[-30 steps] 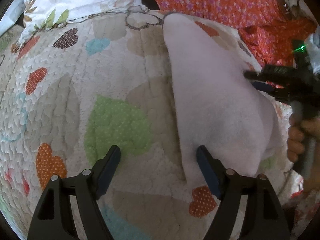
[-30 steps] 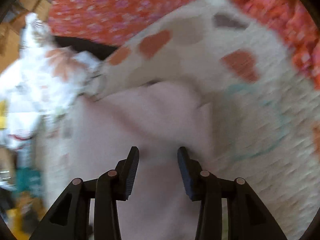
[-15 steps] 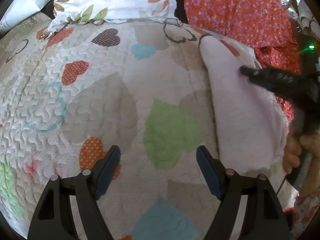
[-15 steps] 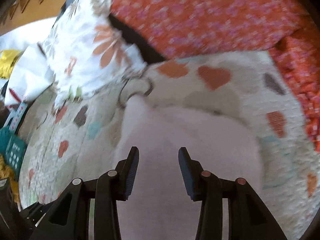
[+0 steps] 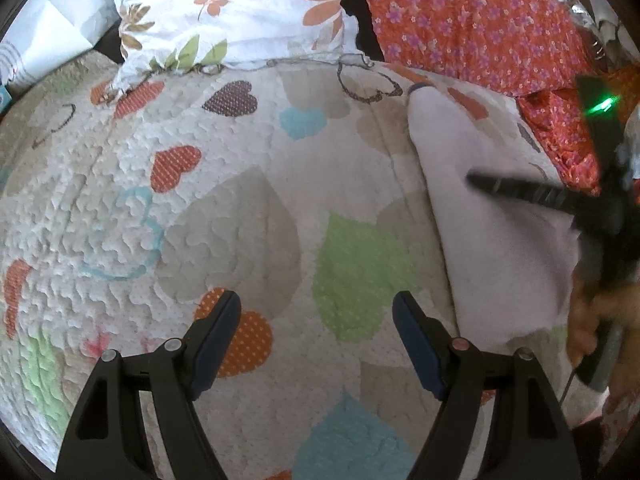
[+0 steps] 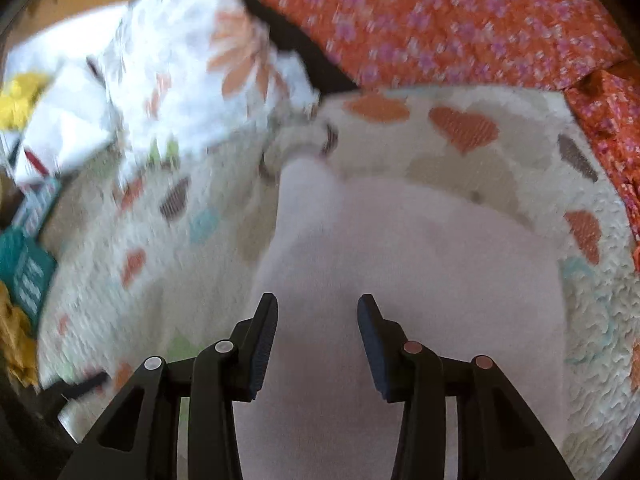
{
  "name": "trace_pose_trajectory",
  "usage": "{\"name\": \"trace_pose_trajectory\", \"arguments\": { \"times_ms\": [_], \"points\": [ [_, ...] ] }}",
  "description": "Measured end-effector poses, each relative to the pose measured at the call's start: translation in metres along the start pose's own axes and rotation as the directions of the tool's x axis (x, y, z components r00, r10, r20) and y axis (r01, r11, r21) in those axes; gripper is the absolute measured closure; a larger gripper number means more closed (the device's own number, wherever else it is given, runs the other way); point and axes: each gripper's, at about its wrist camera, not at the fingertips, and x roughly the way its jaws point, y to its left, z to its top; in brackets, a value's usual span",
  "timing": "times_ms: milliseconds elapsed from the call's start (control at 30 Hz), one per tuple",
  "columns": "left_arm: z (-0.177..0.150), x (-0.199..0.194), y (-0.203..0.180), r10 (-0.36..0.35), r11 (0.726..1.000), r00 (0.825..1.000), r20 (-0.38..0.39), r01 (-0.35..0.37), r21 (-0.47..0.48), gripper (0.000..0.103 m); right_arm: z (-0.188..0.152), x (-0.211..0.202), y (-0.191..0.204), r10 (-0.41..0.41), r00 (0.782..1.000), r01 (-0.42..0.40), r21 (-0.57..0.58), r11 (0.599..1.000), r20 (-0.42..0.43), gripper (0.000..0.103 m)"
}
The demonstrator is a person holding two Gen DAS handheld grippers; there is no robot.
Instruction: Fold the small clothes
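Note:
A pale pink-white small garment lies flat as a long folded shape on the heart-print quilt, at the right of the left wrist view. My left gripper hangs open over bare quilt to the garment's left, with nothing between its fingers. In the same view my right gripper reaches in from the right above the garment, held by a hand. Seen from the right wrist, the right gripper stands partly open right over the garment, and no cloth is pinched between its jaws.
A white floral pillow and orange flowered fabric lie along the quilt's far edge. More orange fabric is bunched at the right. A teal box and a yellow item sit past the quilt's left side.
My left gripper has drawn away to the left, so the garment has slid from the middle to the right of its view. The right gripper has rolled and now looks straight along the garment.

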Motion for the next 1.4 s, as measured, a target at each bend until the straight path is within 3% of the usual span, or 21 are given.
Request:
{"name": "trace_pose_trajectory", "arguments": {
  "times_ms": [33, 100, 300, 500, 767, 867, 967, 1233, 1400],
  "points": [
    [0.001, 0.0, -0.001, 0.005, 1.0, 1.0, 0.003, -0.005, 0.003, 0.026, -0.006, 0.009, 0.005, -0.039, 0.999, 0.038, -0.039, 0.999, -0.029, 0.057],
    [0.002, -0.001, -0.002, 0.018, 1.0, 1.0, 0.013, -0.018, 0.007, 0.026, -0.009, 0.005, 0.011, -0.073, 0.997, 0.073, -0.087, 0.994, -0.003, 0.057],
    [0.001, -0.004, -0.007, 0.03, 0.999, 0.999, 0.038, -0.031, 0.024, 0.026, -0.009, -0.037, 0.011, -0.076, 0.995, 0.082, -0.089, 0.993, 0.067, 0.057],
    [0.0, -0.007, -0.009, 0.045, 0.998, 0.997, 0.056, -0.047, 0.032, 0.026, -0.034, -0.021, 0.009, -0.122, 0.992, 0.117, -0.13, 0.985, -0.035, 0.057],
    [0.0, -0.021, -0.017, 0.042, 0.998, 0.994, 0.106, -0.046, 0.041, 0.026, -0.043, -0.064, 0.0, -0.101, 0.995, 0.1, -0.077, 0.992, -0.004, 0.056],
    [0.002, -0.026, -0.022, 0.027, 0.999, 0.993, 0.119, -0.032, 0.043, 0.026, -0.06, -0.057, -0.005, -0.121, 0.991, 0.116, -0.073, 0.991, -0.065, 0.048],
    [0.004, -0.03, -0.027, 0.008, 0.999, 0.991, 0.132, -0.014, 0.043, 0.026, -0.079, -0.042, -0.014, -0.152, 0.975, 0.143, -0.067, 0.987, -0.161, 0.048],
    [0.013, -0.026, -0.061, -0.044, 0.997, 0.989, 0.139, 0.035, 0.073, 0.025, -0.073, -0.09, -0.046, -0.12, 0.992, 0.122, 0.048, 0.991, -0.048, 0.048],
    [0.02, -0.01, -0.083, -0.064, 0.994, 0.991, 0.114, 0.053, 0.097, 0.025, -0.065, -0.087, -0.065, -0.125, 0.992, 0.126, 0.089, 0.988, -0.017, 0.048]
  ]
}}
